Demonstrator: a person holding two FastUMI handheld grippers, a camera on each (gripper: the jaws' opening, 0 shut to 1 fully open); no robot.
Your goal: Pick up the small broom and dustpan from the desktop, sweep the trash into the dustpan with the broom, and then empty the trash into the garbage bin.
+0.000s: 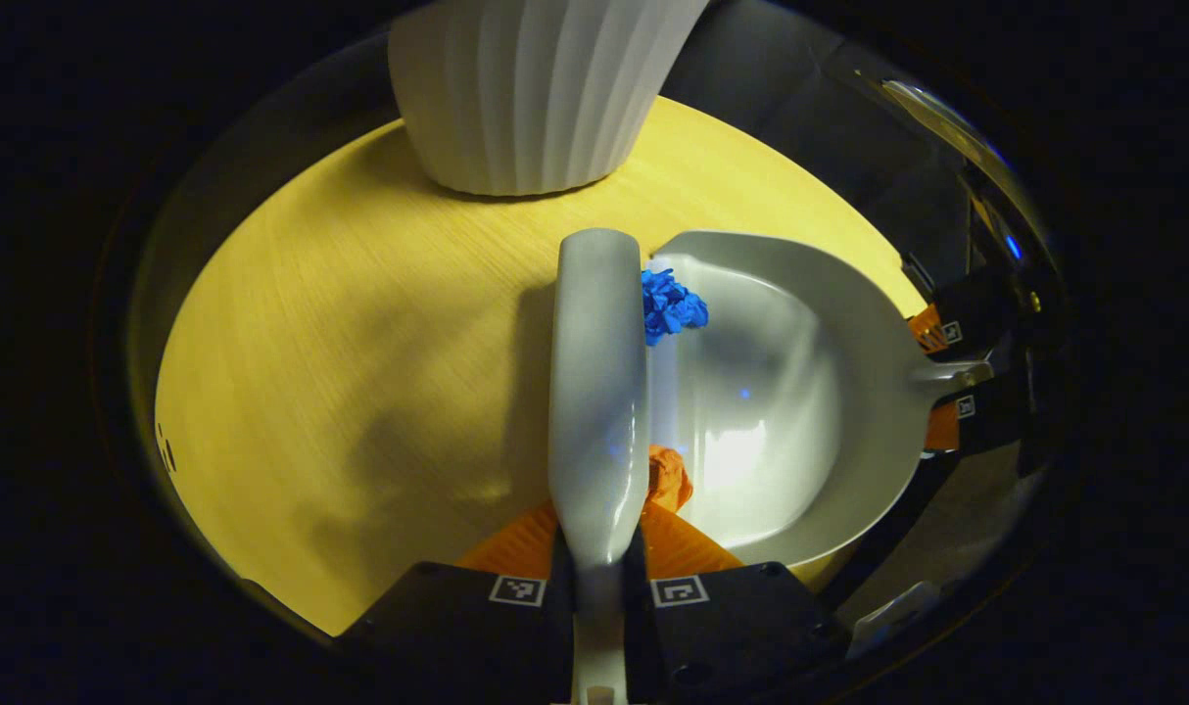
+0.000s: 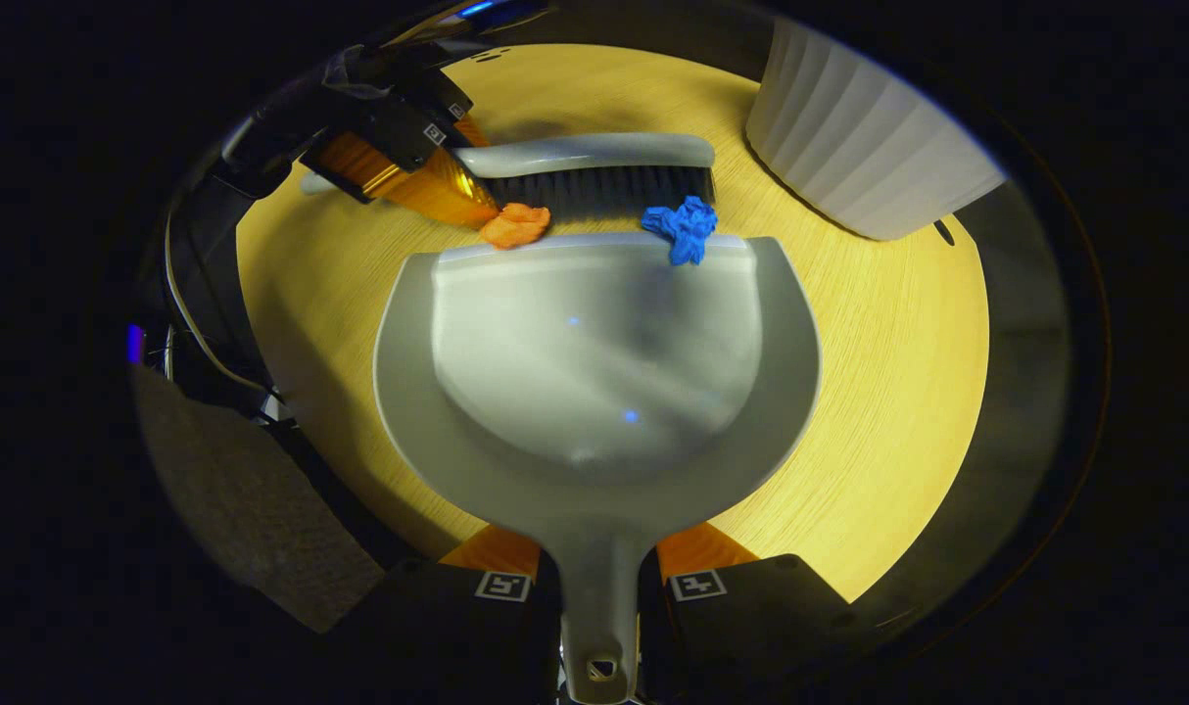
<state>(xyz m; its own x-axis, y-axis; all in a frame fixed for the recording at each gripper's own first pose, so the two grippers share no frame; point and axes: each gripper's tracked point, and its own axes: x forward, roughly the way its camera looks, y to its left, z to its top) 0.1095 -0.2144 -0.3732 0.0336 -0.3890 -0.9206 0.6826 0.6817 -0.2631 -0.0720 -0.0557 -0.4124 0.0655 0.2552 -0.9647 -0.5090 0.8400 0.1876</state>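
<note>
Left gripper [image 1: 599, 573]: clamped on grey plastic broom [image 1: 599, 382]
Right gripper [image 2: 599, 587]: clamped on grey plastic dustpan [image 2: 594, 392]
Trash: crumpled blue paper [image 2: 685, 228], crumpled orange paper [image 2: 516, 225] at dustpan lip

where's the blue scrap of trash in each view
Left gripper view: the blue scrap sits just right of centre, between the broom and the front lip of the dustpan.
Right gripper view: the blue scrap sits upper centre, on the dustpan lip below the broom bristles.
Shared landmark: the white ribbed bin.
</note>
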